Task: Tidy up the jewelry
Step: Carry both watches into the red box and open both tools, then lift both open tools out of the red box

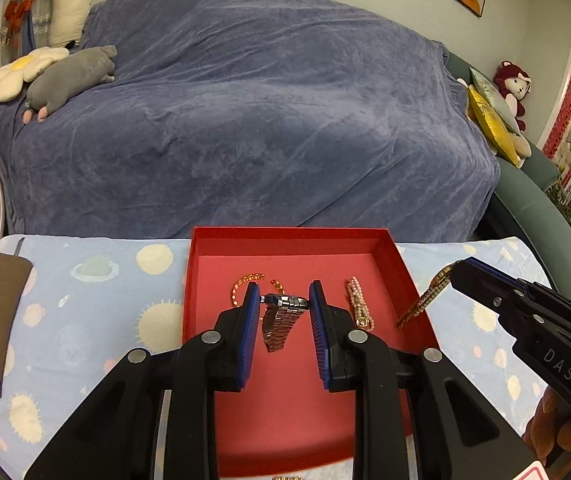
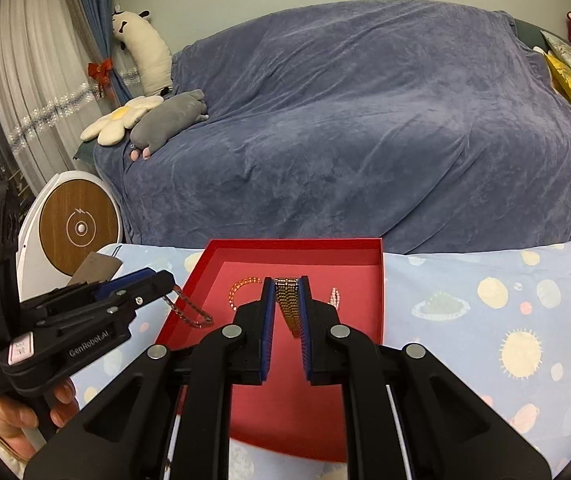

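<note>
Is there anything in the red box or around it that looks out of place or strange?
Nothing stands out. The orange bead chain and pearl bracelet lie in the red box. The silver watch and gold watch each hang from a gripper, above it.

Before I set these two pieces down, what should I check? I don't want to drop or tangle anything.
1. Left claw pinches the silver watch: ok.
2. Right claw pinches the gold band: ok.
3. Silver watch hangs over the red box: ok.
4. Gold band hangs inside the box's right wall: cannot tell.
5. Bare floor at the box's near end, apart from the bead bracelet and pearl bracelet: ok.
6. Claws apart from each other: ok.
</note>
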